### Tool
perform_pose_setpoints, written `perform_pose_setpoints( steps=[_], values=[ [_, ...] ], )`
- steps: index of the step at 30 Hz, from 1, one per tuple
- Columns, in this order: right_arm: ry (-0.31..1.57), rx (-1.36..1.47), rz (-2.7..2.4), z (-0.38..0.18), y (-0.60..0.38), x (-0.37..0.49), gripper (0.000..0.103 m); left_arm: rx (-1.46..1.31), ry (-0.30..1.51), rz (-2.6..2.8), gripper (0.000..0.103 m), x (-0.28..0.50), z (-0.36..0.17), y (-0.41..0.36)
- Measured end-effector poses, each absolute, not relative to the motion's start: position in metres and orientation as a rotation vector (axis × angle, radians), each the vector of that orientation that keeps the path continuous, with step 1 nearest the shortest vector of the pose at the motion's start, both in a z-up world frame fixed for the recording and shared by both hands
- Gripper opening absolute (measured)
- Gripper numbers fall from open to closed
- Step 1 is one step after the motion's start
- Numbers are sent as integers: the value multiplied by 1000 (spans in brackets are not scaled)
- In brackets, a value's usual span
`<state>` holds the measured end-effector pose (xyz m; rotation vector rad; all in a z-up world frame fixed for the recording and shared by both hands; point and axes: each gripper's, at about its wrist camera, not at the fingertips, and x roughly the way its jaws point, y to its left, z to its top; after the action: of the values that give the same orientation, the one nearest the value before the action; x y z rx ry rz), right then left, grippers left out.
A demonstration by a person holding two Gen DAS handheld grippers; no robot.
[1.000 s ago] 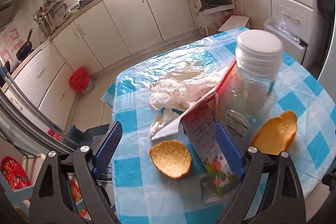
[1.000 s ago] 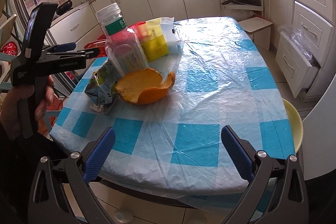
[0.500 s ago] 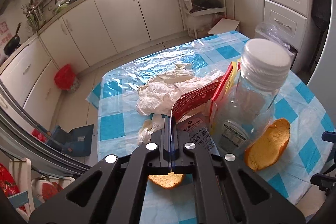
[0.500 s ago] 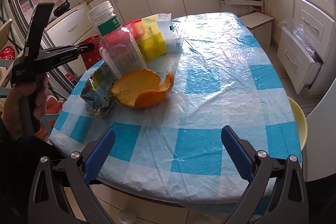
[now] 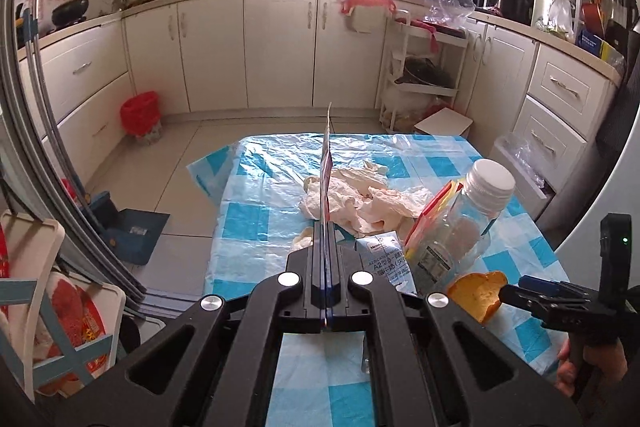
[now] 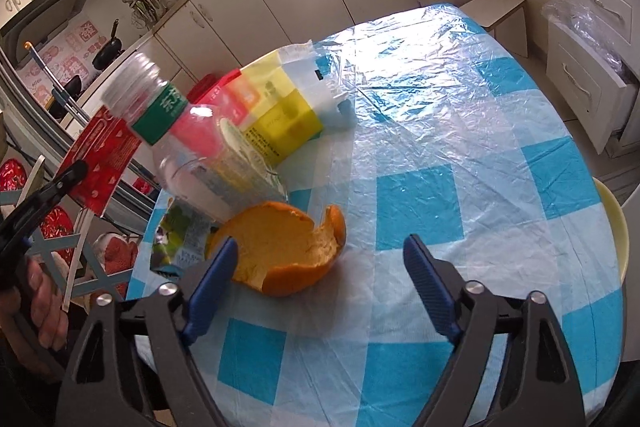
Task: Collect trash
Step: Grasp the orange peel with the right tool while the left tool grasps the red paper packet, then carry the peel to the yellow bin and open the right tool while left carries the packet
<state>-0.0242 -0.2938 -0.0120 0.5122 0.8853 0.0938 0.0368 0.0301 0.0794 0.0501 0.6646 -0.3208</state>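
Observation:
My left gripper (image 5: 325,231) is shut on a flat red wrapper (image 5: 326,163), which stands edge-on above the table; the right wrist view shows that red wrapper (image 6: 100,163) lifted at the table's left edge. An orange peel (image 6: 288,251) lies on the blue-checked tablecloth (image 6: 460,155). It sits between the fingers of my right gripper (image 6: 320,255), whose jaws are closing, with the left finger at the peel's edge and the right one apart from it. From the left wrist view the right gripper (image 5: 532,291) is beside the orange peel (image 5: 478,293).
A clear bottle (image 6: 208,155) with a white cap, a flattened carton (image 6: 180,231) and a yellow packet (image 6: 280,119) stand behind the peel. Crumpled tissue (image 5: 360,203) lies mid-table. A red bin (image 5: 140,111) is on the floor, a yellow stool (image 6: 612,227) at the right.
My left gripper closed on the red wrapper and raised it off the table, rolling as it went. My right gripper moved in around the orange peel and its jaws narrowed.

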Motion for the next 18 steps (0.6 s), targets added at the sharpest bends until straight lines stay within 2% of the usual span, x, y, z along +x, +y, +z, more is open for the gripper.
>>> perform_pose_setpoints(
  steps=[2, 4, 5, 6, 7, 18],
  values=[
    [908, 517, 85, -18, -295, -15, 66, 39, 662, -321, 0, 37, 80, 32],
    [938, 526, 88, -25, -295, -8, 41, 32, 656, -318, 0, 35, 80, 36],
    [933, 526, 88, -26, -295, -7, 34, 28, 656, -317, 0, 36, 81, 37],
    [936, 532, 100, -27, -296, -6, 14, 25, 654, -317, 0, 35, 81, 38],
    [939, 546, 114, -27, -297, -6, 9, 24, 650, -316, 0, 34, 82, 38],
    [788, 505, 97, 24, -328, -65, 7, -39, 539, -352, 0, -16, 99, 48]
  ],
)
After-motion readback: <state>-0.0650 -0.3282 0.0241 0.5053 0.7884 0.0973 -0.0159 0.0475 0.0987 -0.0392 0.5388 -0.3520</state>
